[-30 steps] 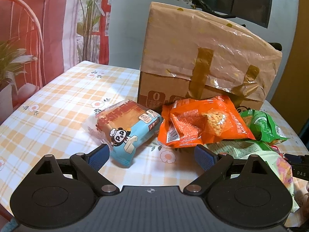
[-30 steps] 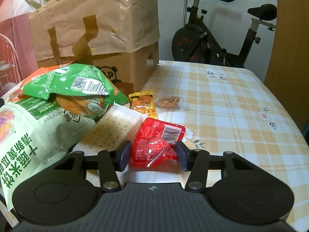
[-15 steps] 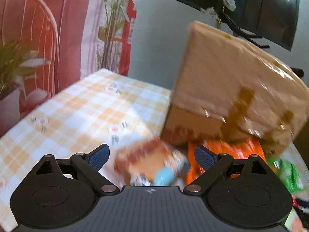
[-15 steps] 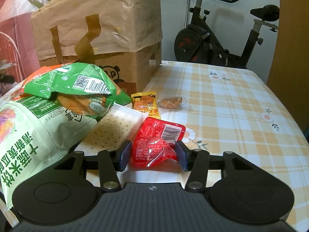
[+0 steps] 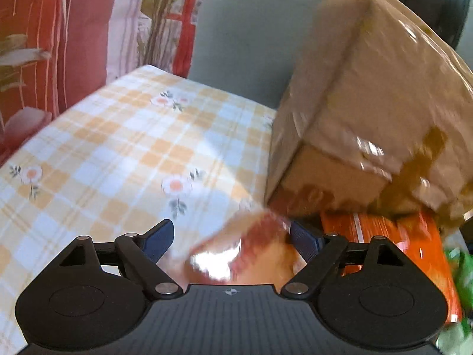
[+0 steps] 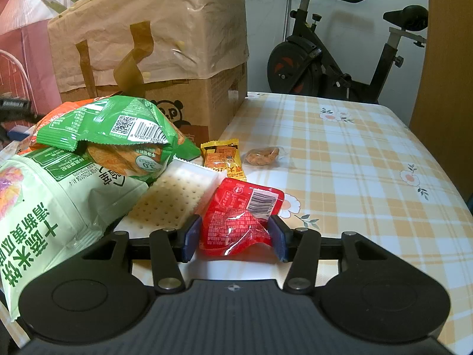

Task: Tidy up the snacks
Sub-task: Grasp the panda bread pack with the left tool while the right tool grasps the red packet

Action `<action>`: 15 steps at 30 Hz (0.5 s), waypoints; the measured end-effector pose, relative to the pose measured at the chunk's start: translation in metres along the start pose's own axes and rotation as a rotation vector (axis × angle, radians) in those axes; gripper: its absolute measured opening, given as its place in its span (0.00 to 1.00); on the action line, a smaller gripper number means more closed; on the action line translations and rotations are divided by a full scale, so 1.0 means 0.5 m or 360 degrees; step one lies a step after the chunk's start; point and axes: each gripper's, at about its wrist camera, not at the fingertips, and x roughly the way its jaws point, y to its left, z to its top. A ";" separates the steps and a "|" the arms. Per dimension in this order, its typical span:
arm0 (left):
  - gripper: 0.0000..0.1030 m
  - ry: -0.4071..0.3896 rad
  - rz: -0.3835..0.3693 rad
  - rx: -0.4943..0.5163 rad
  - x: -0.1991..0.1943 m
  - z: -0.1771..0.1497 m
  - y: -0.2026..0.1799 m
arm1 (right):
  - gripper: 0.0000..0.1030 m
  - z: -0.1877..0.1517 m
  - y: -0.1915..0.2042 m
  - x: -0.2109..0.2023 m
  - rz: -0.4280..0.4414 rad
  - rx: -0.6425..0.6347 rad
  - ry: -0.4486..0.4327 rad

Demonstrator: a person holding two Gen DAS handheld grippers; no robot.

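In the left wrist view, my left gripper (image 5: 229,238) is open, its jaws on either side of a blurred bread packet (image 5: 241,254) with a red and tan top; contact cannot be told. An orange snack bag (image 5: 393,245) lies to its right. In the right wrist view, my right gripper (image 6: 233,235) is shut on a small red packet (image 6: 239,219), which is creased between the pads. A white cracker pack (image 6: 174,198), a green bag (image 6: 118,136), a pale green bag (image 6: 50,204), a yellow packet (image 6: 221,158) and a small clear-wrapped snack (image 6: 263,155) lie around it.
A cardboard box under a brown paper bag (image 6: 153,44) stands at the back of the checked tablecloth (image 6: 354,162); it fills the right of the left wrist view (image 5: 369,103). An exercise bike (image 6: 340,53) stands behind the table. A red patterned curtain (image 5: 59,44) hangs at left.
My left gripper has moved forward and down over the bread packet, which now sits between its jaws. The right gripper and red packet have moved slightly closer to the box.
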 end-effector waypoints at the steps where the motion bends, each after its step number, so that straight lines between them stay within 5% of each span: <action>1: 0.85 0.0000 -0.0014 0.0008 -0.008 -0.006 0.002 | 0.51 0.000 0.000 0.002 -0.0002 -0.0002 0.0000; 9: 0.85 0.0126 -0.0169 0.0167 -0.042 -0.034 -0.009 | 0.51 0.000 0.001 0.002 -0.0002 -0.0003 0.0001; 15: 0.86 0.0134 -0.0004 0.0500 -0.032 -0.060 -0.063 | 0.51 0.000 0.002 0.004 -0.0006 -0.0011 0.0002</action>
